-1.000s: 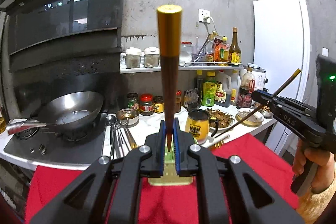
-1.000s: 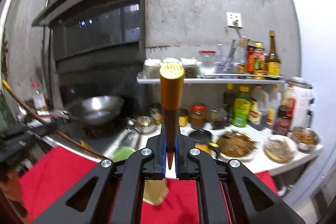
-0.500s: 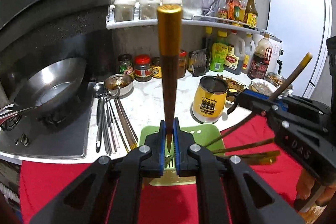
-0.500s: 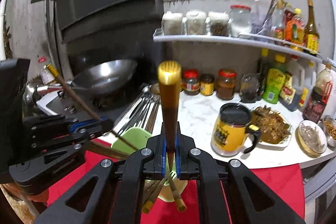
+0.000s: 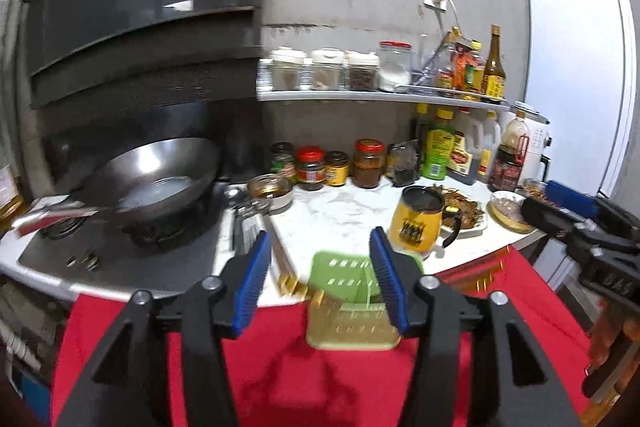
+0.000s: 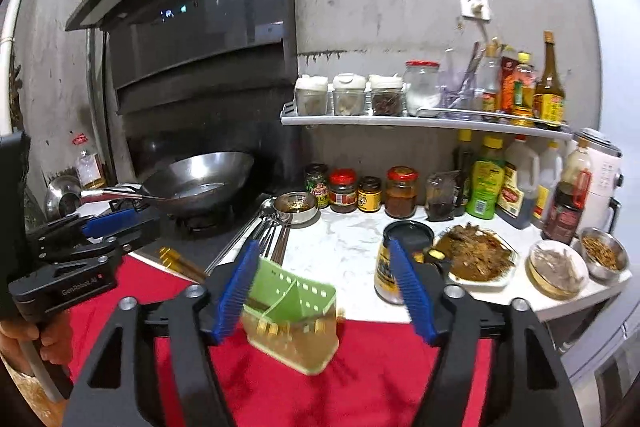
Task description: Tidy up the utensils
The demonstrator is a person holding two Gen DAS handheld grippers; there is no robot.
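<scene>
A green slotted utensil holder (image 5: 347, 301) stands on the red cloth (image 5: 304, 379) at the counter's edge, with gold-tipped chopstick ends showing through its lower slots; it also shows in the right wrist view (image 6: 294, 319). My left gripper (image 5: 322, 279) is open and empty just above and in front of the holder. My right gripper (image 6: 326, 291) is open and empty, straddling the holder. More chopsticks (image 5: 282, 263) and steel spoons (image 6: 260, 227) lie on the white counter. Each gripper shows in the other's view, the right (image 5: 588, 235) and the left (image 6: 76, 247).
A wok (image 5: 148, 183) sits on the stove at left. A yellow mug (image 5: 418, 225), plates and bowls of food (image 6: 476, 259), jars (image 6: 344, 187) and bottles (image 6: 486, 187) crowd the counter's back and right. A shelf (image 6: 424, 121) of jars hangs above.
Both grippers were shut on gold-topped chopsticks; now both are open and empty, and the chopsticks are down in the green holder. Both views have pulled back slightly.
</scene>
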